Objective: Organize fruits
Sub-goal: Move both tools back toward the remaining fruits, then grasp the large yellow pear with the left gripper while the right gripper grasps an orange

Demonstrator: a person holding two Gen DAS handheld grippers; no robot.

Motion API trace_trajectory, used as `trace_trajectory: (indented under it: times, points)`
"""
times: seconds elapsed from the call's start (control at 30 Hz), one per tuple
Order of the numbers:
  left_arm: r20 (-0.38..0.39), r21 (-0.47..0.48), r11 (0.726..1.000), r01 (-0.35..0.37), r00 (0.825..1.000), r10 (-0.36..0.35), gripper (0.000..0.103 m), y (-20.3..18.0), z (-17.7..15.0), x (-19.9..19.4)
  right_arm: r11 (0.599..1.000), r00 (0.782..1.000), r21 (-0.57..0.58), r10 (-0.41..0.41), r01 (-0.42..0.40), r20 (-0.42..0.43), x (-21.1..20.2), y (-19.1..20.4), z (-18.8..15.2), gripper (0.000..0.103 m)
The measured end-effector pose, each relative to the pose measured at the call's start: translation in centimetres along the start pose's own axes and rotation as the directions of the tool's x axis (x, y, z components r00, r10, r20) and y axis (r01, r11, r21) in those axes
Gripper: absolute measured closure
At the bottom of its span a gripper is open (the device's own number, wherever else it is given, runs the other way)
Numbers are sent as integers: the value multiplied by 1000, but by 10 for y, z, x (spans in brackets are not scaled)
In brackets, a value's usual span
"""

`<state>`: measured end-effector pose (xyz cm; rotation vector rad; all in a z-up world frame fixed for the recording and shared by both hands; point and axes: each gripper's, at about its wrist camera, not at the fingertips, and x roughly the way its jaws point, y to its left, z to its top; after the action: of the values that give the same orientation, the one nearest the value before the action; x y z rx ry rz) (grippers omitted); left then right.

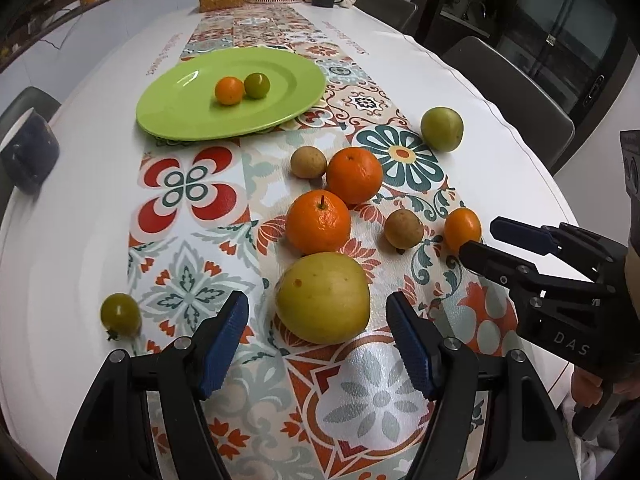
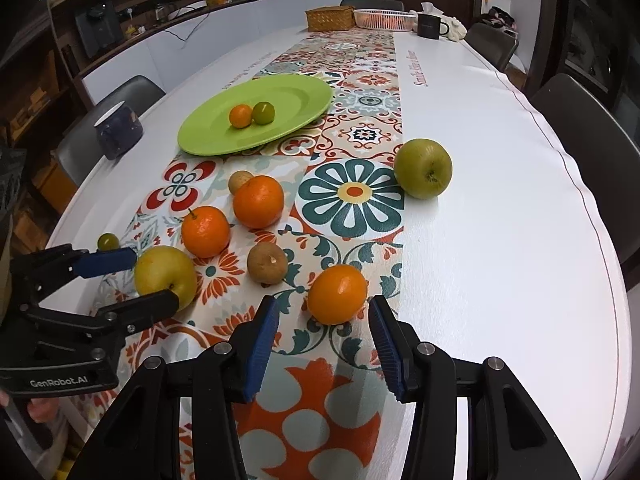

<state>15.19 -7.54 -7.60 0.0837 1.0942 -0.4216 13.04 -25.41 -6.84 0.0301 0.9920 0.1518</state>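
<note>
Left claw (image 1: 318, 344) is spread wide, its blue pads either side of the big yellow-green apple (image 1: 323, 297) but clear of the skin, nothing pinched. Right claw (image 2: 324, 344) is spread too, narrower, and the small smooth orange citrus (image 2: 337, 294) sits just past its tips, untouched. Both fruits rest on the patterned tile-print runner (image 1: 192, 240) along the white tabletop (image 1: 72, 240).

Between them lie two stemmed orange mandarins (image 1: 318, 222) touching each other, and two small brown round fruits (image 1: 403, 228), one beside each mandarin. A green apple (image 2: 423, 168) sits apart at the runner's edge, and a tiny green tomato (image 1: 120, 315) sits alone left of the left claw.

Further back, the round lime-green plate (image 1: 180, 108) carries a small orange fruit (image 1: 229, 90) touching a small green one (image 1: 257, 85).
</note>
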Motion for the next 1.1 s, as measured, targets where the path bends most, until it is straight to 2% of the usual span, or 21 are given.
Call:
trace_trajectory:
  times: [0.37, 0.73, 1.1]
  points:
    - [-26, -11, 999, 31, 999, -31, 52, 1, 7, 9, 1000, 1000, 3, -2, 2, -6, 12, -1, 4, 56]
    - [-15, -8, 1000, 26, 1000, -26, 52, 1, 8, 9, 999, 1000, -13, -30, 30, 5, 16, -3, 5, 68]
    - [-6, -3, 1000, 24, 1000, -24, 53, 0, 7, 8, 1000, 1000, -14, -21, 22, 7, 15, -2, 4, 69]
